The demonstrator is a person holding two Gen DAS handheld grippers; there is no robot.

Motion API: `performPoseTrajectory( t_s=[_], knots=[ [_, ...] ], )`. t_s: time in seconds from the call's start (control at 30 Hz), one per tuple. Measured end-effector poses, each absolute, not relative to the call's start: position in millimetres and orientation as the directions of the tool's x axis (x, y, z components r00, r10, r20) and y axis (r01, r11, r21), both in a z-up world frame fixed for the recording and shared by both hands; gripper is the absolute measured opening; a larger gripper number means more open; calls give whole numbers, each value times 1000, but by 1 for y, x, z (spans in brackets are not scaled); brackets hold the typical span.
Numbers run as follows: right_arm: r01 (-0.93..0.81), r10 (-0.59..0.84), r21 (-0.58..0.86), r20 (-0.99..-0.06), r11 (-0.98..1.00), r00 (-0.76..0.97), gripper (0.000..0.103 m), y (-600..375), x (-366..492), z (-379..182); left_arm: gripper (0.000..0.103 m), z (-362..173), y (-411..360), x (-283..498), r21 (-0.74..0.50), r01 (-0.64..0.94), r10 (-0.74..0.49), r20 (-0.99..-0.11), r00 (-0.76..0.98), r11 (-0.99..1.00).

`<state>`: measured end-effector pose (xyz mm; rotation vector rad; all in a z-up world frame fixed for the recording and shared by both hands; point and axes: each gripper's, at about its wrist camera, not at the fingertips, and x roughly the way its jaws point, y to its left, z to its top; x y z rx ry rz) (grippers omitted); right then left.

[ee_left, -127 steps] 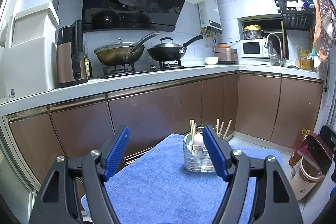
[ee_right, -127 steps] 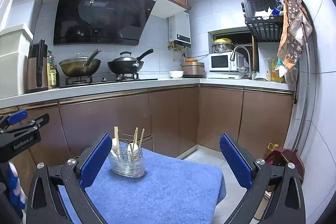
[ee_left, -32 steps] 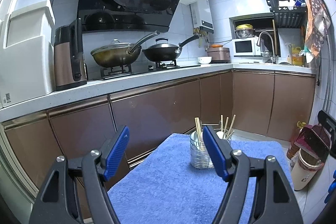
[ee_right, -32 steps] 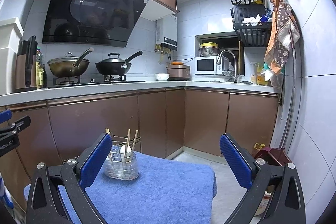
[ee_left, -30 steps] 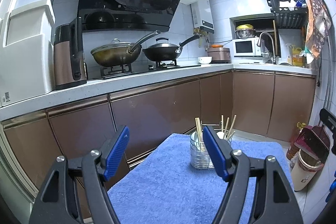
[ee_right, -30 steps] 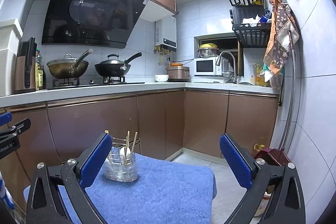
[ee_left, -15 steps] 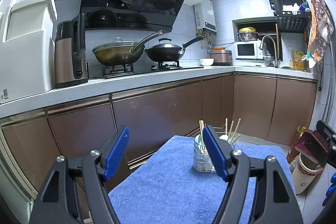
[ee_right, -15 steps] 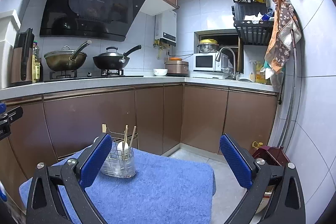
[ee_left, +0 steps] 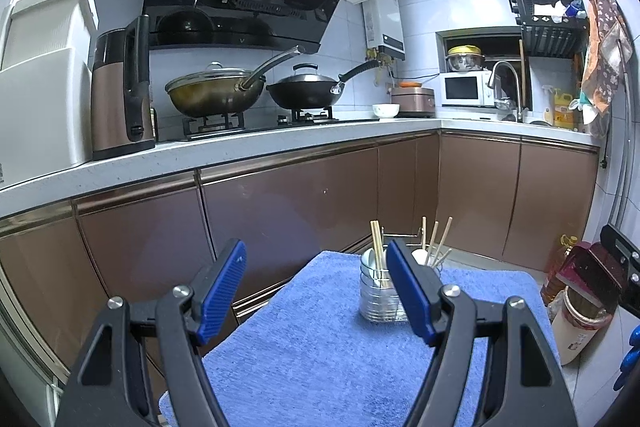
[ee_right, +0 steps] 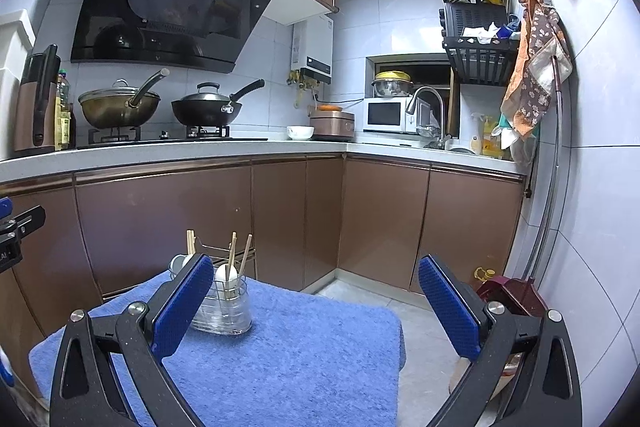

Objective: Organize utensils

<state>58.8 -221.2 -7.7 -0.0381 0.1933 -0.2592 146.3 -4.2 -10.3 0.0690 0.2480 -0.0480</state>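
Note:
A wire and clear-walled utensil holder (ee_left: 378,297) (ee_right: 224,309) stands near the far edge of a blue towel (ee_left: 320,355) (ee_right: 288,359). Wooden chopsticks (ee_left: 376,241) (ee_right: 232,259) and white spoons (ee_left: 419,255) (ee_right: 226,273) stick up out of it. My left gripper (ee_left: 316,285) hangs open above the towel, its right finger in front of the holder. My right gripper (ee_right: 316,299) is also open and holds nothing; the holder shows just right of its left finger.
Brown cabinets (ee_left: 288,203) under a white counter (ee_left: 248,143) run behind the towel. On the counter are two woks (ee_left: 212,93), a kettle (ee_left: 120,95), a bowl, a rice cooker and a microwave (ee_left: 466,89). A bin and a dustpan (ee_left: 580,279) stand on the floor at right.
Both views have drifted a little: the holder now sits slightly further right in the left wrist view and slightly lower in the right wrist view. Both grippers stay open.

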Motion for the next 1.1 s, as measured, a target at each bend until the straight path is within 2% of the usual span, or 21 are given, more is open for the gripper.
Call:
performPoseTrajectory(
  t_s=[1.1],
  knots=[
    [246, -259, -86, -232, 965, 938, 103, -221, 84, -26, 71, -26, 7, 173, 65, 39, -21, -269, 963, 997]
  ],
)
